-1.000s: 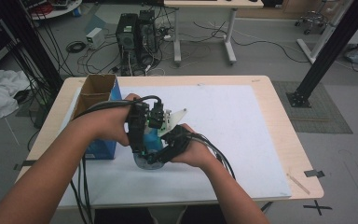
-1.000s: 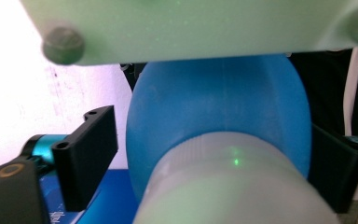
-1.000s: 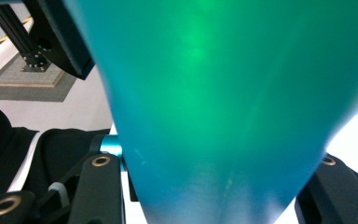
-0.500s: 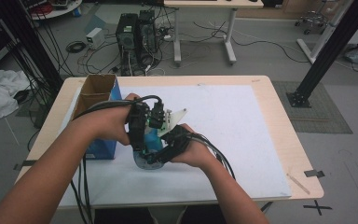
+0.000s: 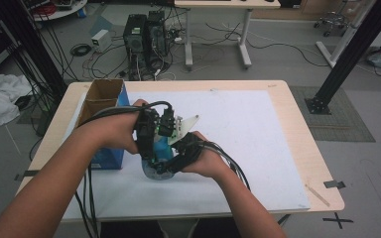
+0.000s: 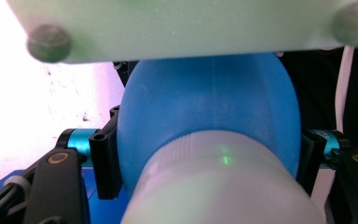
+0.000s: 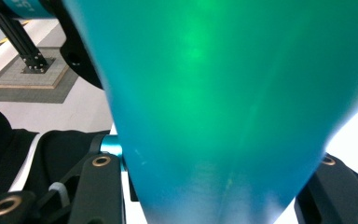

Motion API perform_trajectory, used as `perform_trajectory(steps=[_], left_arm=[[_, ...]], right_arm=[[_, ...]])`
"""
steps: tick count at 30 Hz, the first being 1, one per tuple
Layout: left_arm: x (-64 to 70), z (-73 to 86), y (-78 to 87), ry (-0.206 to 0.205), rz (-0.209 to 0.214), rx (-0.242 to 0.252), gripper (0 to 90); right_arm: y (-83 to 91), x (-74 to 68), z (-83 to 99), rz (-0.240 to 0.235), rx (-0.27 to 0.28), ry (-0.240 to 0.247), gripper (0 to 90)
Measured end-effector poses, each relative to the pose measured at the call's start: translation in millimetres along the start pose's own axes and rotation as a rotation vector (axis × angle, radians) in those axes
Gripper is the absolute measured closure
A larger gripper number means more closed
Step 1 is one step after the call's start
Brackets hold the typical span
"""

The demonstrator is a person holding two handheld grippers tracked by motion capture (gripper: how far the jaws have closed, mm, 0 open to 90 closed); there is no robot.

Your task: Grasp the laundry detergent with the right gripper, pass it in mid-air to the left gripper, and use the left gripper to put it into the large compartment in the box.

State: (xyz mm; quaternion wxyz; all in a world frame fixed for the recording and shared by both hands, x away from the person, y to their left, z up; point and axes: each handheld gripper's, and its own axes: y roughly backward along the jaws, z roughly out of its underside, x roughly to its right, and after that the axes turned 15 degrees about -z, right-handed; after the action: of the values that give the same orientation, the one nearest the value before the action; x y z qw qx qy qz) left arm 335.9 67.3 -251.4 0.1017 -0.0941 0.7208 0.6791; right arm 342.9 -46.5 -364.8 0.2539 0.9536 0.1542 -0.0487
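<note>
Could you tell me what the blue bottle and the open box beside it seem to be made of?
The bottle looks like plastic: a smooth, matte blue body with a faint mould seam, and a paler ribbed collar, probably plastic too. The box looks like cardboard: brown inside its open flaps, with a printed blue outer face.
</note>
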Motion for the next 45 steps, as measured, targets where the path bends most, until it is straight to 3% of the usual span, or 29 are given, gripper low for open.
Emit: perform_trajectory(steps=[6, 19, 27, 35, 43, 44, 45], left_arm=[[-1.2, -0.6, -0.4, 0.003, 0.015, -0.011, 38.1], [2.7, -2.6, 2.5, 0.012, 0.0, -0.027, 39.5], [-0.4, -5.3, 6.9, 0.022, 0.013, 0.003, 39.5], [-3.2, -7.5, 10.3, 0.025, 0.014, -0.01, 39.5], [-7.6, -4.4, 14.7, 0.054, 0.022, -0.007, 39.4], [-10.1, -4.3, 15.9, 0.064, 0.023, -0.017, 39.4], [-10.3, -4.4, 16.2, 0.068, 0.023, -0.018, 39.4]], right_arm=[[-0.8, -0.4, -0.2, -0.006, -0.001, 0.004, 47.0], [-1.5, -1.7, -0.6, -0.009, 0.005, 0.019, 46.4], [5.8, -5.8, -0.6, 0.002, 0.012, 0.027, 43.7], [21.1, -12.2, 5.3, 0.016, -0.003, -0.002, 35.5], [40.2, -17.2, 14.8, 0.069, -0.066, -0.036, 29.0], [48.8, -18.2, 16.9, 0.098, -0.083, -0.056, 22.7], [51.1, -19.0, 17.5, 0.1, -0.09, -0.061, 22.7]])
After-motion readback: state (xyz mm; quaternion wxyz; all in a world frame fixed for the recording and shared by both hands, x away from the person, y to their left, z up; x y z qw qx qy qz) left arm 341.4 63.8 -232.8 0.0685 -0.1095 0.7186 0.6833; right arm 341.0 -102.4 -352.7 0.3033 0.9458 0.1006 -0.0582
